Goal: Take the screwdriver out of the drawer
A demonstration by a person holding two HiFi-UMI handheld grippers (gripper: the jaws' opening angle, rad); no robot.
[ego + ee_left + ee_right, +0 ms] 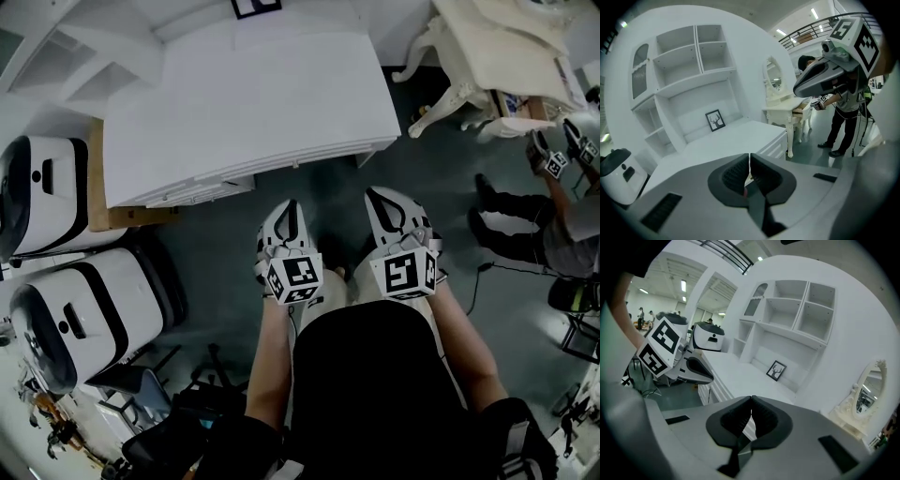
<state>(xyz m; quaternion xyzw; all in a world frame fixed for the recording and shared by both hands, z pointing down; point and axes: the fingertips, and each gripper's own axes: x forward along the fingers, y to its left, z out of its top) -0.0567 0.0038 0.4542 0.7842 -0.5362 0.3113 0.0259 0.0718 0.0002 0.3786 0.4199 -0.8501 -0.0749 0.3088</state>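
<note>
No screwdriver shows in any view. The white desk point(253, 103) stands ahead of me, and its drawer fronts point(776, 146) along the near edge look closed. My left gripper point(289, 210) hovers over the dark floor just short of the desk's front edge. It is shut and holds nothing point(749, 160). My right gripper point(381, 197) hangs beside it, a little further right, also shut and empty point(751, 403). Each gripper shows in the other's view, pointing toward the desk.
A small framed picture point(715, 120) leans at the back of the desk under white shelves point(797, 310). Two white rounded machines point(56, 253) stand at the left. A cream dressing table point(487, 56) and another person point(525, 225) are at the right.
</note>
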